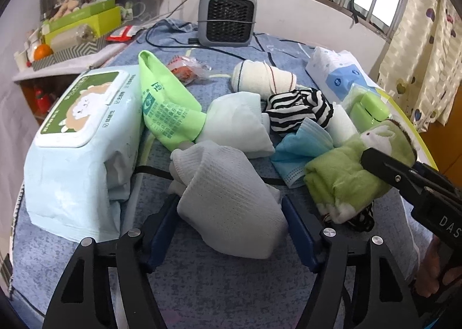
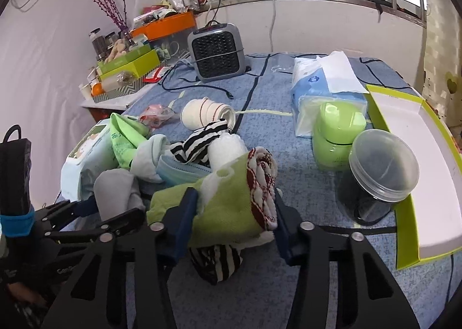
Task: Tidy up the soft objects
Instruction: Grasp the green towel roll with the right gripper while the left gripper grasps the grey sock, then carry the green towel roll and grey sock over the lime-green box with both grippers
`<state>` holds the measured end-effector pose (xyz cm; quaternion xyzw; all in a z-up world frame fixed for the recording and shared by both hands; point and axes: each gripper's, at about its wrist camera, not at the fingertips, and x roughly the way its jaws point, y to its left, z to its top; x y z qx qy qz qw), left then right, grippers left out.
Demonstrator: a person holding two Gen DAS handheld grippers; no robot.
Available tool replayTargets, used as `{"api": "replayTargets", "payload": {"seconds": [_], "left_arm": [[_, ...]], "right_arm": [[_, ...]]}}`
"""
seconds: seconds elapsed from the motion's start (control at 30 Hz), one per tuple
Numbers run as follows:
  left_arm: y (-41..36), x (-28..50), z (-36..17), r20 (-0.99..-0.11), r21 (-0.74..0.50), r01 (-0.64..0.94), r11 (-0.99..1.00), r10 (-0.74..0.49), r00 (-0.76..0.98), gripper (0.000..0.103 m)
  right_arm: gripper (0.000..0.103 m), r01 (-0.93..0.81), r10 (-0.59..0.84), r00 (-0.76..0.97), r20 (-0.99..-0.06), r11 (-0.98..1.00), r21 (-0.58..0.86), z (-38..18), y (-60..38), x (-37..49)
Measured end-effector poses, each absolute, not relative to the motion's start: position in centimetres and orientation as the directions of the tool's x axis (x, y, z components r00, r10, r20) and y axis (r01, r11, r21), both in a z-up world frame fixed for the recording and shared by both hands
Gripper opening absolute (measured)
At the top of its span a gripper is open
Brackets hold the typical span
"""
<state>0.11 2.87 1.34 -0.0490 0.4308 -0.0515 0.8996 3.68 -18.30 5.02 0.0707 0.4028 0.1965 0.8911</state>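
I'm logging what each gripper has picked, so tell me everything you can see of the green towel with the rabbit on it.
The green towel is soft terry cloth, folded into a thick bundle, lime green with a white rabbit patch and a red-and-white patterned edge. It lies on the blue bedspread, partly over a black-and-white striped cloth, and touches the blue face mask. The right hand-held gripper has its blue pads pressed against both sides of it.

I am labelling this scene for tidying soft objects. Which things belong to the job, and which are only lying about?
Belong to the job:
- grey cloth, between the left claw pads
- green towel, between the right claw pads
- striped sock
- blue face mask

Lying about:
- heater
- green jar
- wet wipes pack
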Motion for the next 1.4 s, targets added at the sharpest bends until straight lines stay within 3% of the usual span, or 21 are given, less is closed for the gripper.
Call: {"api": "replayTargets", "payload": {"seconds": [0.2, 0.93, 1.4], "left_arm": [[2.9, -0.1, 1.9, -0.754, -0.150, 0.070, 0.986, -0.160, 0.637, 0.052], [-0.1, -1.0, 7.2, -0.657, -0.175, 0.248, 0.953, -0.300, 0.692, 0.050], [-6.4, 2.1, 11.5, -0.589, -0.194, 0.408, 0.892, -0.439, 0.679, 0.050]], "right_arm": [[0.034, -0.306, 0.418, 0.606, -0.676, 0.908, 0.287, 5.3, -18.3, 3.1], [0.029, -0.229, 0.382, 0.724, -0.575, 0.918, 0.322, 9.7, -23.4, 0.5], [0.029, -0.043, 0.260, 0.806, -0.532, 0.922, 0.385, 11.6, -31.4, 1.1]]}}
